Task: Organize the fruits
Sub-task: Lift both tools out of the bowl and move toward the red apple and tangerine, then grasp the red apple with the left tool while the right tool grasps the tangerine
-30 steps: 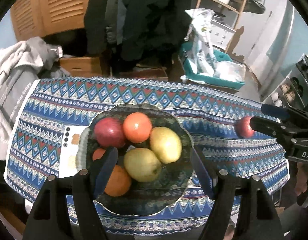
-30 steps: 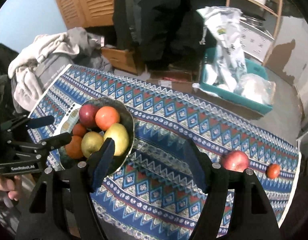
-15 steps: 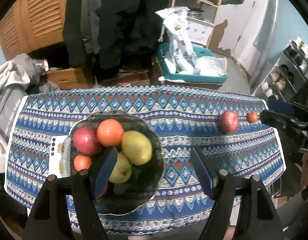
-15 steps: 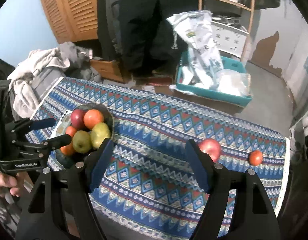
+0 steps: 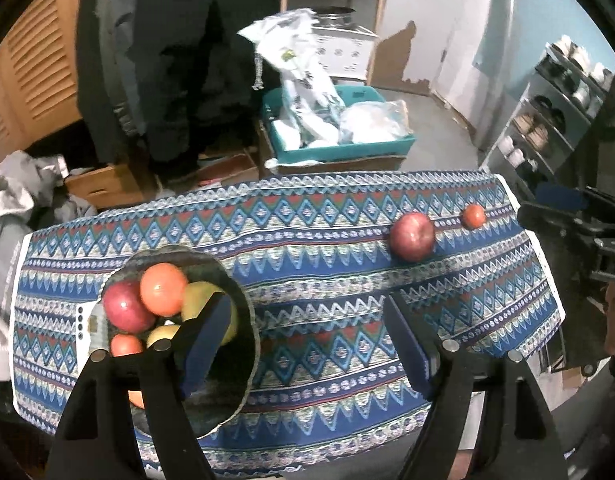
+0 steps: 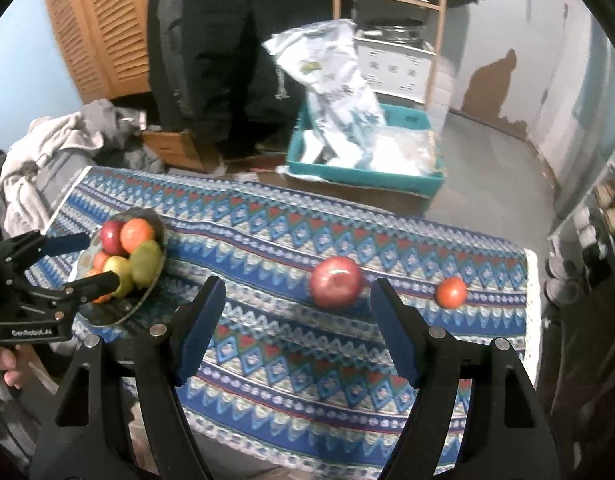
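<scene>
A dark glass bowl point(image 5: 243, 360) point(image 6: 147, 300) on the table's left holds several fruits: a red apple point(image 5: 125, 306), an orange point(image 5: 163, 288), yellow-green pears point(image 6: 145, 262) and small oranges. A loose red apple point(image 5: 411, 236) point(image 6: 335, 282) and a small orange fruit point(image 5: 473, 216) point(image 6: 450, 292) lie on the patterned cloth at the right. My left gripper point(image 5: 307, 340) is open and empty above the table's front, just right of the bowl. My right gripper point(image 6: 295, 328) is open and empty, in front of the loose apple.
The table has a blue patterned cloth point(image 5: 307, 240). Behind it stand a teal crate with plastic bags point(image 5: 339, 136), cardboard boxes point(image 5: 99, 184), hanging dark coats point(image 6: 227, 40) and a pile of clothes point(image 6: 55, 152). A shelf rack point(image 5: 555, 120) stands at the right.
Both grippers have pulled back and swung right. The bowl has slid left in both views, and the loose apple and small orange have come into fuller view. Both stay open.
</scene>
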The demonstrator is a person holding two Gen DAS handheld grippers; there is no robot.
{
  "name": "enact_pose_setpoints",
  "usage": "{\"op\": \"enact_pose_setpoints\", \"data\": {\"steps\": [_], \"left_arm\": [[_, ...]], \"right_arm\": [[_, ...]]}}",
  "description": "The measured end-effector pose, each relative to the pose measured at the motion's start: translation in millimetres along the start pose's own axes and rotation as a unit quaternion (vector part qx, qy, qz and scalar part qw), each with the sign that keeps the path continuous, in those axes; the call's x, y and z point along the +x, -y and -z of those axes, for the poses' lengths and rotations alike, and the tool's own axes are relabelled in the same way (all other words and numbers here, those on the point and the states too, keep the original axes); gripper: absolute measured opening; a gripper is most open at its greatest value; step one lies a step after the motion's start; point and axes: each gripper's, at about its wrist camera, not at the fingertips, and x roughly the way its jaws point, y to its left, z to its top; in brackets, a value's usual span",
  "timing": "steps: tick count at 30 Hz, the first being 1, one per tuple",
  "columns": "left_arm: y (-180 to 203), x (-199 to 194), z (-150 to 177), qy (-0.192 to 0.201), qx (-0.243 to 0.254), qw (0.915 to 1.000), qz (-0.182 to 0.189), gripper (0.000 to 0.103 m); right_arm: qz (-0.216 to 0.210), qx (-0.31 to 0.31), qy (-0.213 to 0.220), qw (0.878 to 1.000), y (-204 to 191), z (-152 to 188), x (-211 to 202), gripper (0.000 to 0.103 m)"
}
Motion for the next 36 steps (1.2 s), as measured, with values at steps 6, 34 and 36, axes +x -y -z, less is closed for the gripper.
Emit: {"op": "enact_pose_setpoints", "data": {"steps": [6,34,36], "left_arm": [[30,14,-5,-0.009,0.024,0.9997,0.004,0.08],[99,104,-45,-0.073,0.066,0.9946,0.034,0.087],[104,117,-51,-0.083,0.065,0.9939,0.035,0.087]], "right_arm": [[0.013,0.023,-0.006,1.0,30,11,-1,0.075],[0.07,0.085,-0.1,0.989,154,43,61,0.076],[0.06,0.093,-0.109,0.988,165,40,70,0.075]]}}
